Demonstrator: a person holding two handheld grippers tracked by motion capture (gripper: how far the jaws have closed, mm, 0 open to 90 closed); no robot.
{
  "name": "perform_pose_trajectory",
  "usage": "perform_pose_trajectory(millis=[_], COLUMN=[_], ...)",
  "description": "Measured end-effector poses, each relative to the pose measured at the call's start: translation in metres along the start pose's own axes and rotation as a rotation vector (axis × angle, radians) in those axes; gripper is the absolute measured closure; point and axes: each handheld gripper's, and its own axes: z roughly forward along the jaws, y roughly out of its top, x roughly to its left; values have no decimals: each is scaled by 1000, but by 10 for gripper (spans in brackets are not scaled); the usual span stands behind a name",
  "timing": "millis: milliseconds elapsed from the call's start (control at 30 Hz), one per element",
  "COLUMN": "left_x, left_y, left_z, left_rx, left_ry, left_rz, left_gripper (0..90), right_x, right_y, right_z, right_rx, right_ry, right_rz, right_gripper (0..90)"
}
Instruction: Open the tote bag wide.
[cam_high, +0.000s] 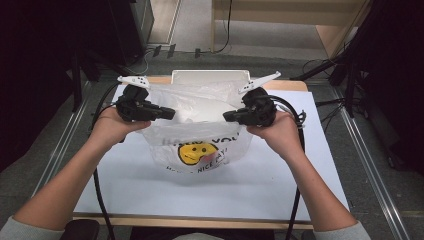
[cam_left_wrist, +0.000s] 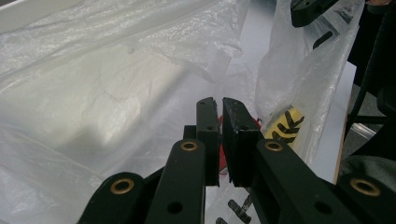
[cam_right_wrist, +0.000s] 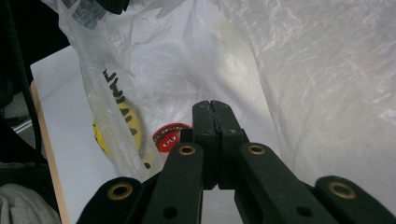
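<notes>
White table under you: your left gripper and right gripper each pinch the smiley plastic bag's rim, jaws clamped together.

This looks like a lab or test room, maybe: past the grippers there are black stands, cables on the grey floor, and a white-covered table.

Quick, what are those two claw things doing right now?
Left gripper: jaws shut on the plastic bag.
Right gripper: jaws shut on the bag's other side.
</notes>
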Motion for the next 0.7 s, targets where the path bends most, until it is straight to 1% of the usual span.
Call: perform_pose_trajectory(millis=[67,200,233,300,400,433,533,567,600,667,700], left_x=[0,-1,-1,-1,0,1,0,0,0,0,0], left_y=[-4,-8,-10,-12,-16,-18,-19,-21,-22,-23,-23], left_z=[3,7,9,11,15,16,19,21,22,24,24], left_rx=[-2,4,5,7,11,14,18,19,18,17,17], left_ry=[-11,-13,-14,-16,-16,-22,-14,-11,-13,-3,-3], left_rz=[-3,-3,-5,-5,-14,-14,-15,-11,-15,-16,-16], left_gripper=[865,865,864,864,864,863,862,863,864,887,900], right_x=[-1,-2,-2,-2,-2,-3,-3,-4,-4,-4,-4], right_y=[-5,-10,-12,-15,-20,-22,-25,-27,-28,-30,-30], right_z=[2,3,4,6,8,9,10,11,12,15,15], right_rx=[0,7,12,15,17,15,16,18,21,43,43], right_ry=[-2,-5,-2,-2,2,4,-3,-3,2,3,3], right_rz=[0,4,12,8,14,17,19,28,38,71,71], right_gripper=[900,900,900,900,898,898,900,900,900,900,900])
